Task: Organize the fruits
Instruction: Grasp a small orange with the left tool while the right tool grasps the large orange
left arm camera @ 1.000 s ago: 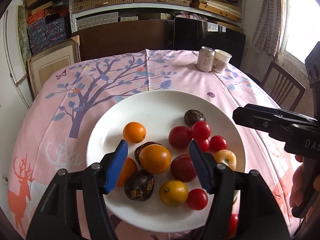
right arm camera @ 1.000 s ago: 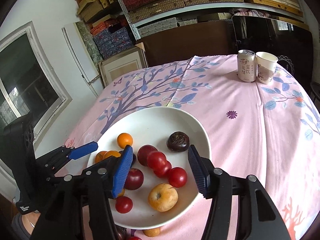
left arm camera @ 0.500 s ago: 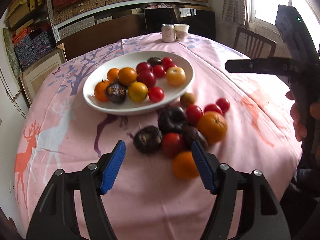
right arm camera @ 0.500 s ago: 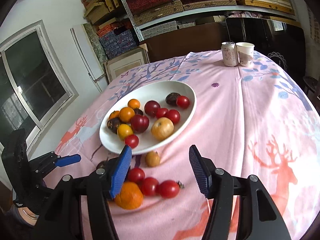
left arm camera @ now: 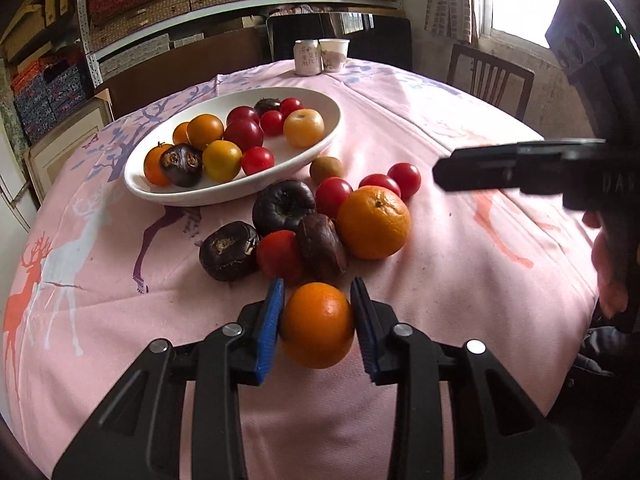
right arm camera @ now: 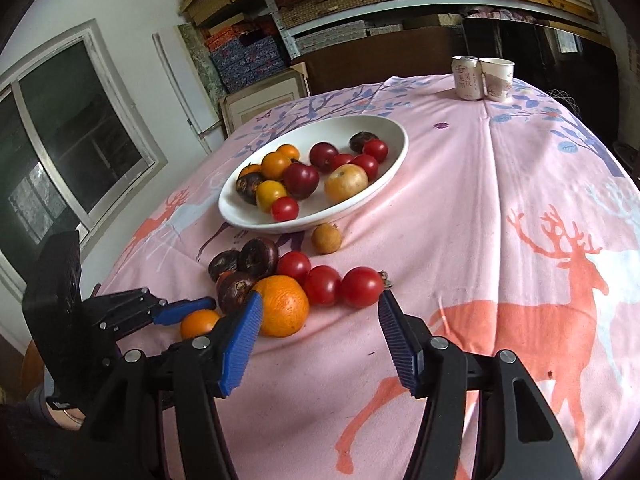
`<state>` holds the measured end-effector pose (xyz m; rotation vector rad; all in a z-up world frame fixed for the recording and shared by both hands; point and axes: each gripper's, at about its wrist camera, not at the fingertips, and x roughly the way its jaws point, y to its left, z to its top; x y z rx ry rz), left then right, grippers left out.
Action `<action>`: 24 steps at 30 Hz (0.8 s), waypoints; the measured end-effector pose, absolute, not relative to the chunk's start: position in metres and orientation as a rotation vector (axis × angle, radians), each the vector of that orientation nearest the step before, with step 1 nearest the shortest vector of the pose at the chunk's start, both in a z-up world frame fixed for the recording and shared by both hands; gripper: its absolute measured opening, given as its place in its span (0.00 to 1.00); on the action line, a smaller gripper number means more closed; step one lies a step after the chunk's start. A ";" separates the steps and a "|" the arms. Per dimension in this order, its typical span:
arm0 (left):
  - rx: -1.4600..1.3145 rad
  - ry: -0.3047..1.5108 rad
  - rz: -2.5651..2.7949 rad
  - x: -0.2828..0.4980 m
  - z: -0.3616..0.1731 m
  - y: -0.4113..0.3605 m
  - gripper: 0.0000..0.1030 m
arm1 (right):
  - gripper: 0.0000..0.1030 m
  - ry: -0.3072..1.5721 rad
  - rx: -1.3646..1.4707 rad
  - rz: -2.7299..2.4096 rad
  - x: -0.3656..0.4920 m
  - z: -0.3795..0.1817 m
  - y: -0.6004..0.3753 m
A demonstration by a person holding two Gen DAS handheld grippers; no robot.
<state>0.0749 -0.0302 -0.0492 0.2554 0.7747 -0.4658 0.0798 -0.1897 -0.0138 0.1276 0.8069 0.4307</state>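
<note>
The left gripper (left arm camera: 316, 322) is closing, pinching a small orange (left arm camera: 316, 326) between its fingers. The right gripper (right arm camera: 320, 334) hangs spread, empty. Next, probably lift it toward the plate (left arm camera: 188, 196) beyond.

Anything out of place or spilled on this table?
Yes. A heap of loose fruit lies on the tablecloth beside the white plate, not on it. The left gripper is closing around a small orange from that heap.

left gripper (left arm camera: 317, 322): closing on small orange (left arm camera: 316, 326) | both grippers: moved from plate (left arm camera: 168, 196) to table fruit
</note>
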 end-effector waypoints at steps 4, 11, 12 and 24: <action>0.166 0.758 -0.444 0.076 -0.043 -0.013 0.32 | 0.59 0.838 0.090 0.459 0.085 -0.022 -0.168; 0.119 0.740 -0.436 0.071 -0.040 -0.002 0.32 | 0.55 0.900 0.033 0.454 0.099 -0.036 -0.139; 0.114 0.742 -0.436 0.071 -0.040 -0.001 0.32 | 0.45 0.894 0.027 0.442 0.100 -0.036 -0.138; 0.087 0.699 -0.425 0.101 0.002 0.009 0.32 | 0.45 0.766 0.160 0.461 0.110 0.023 -0.185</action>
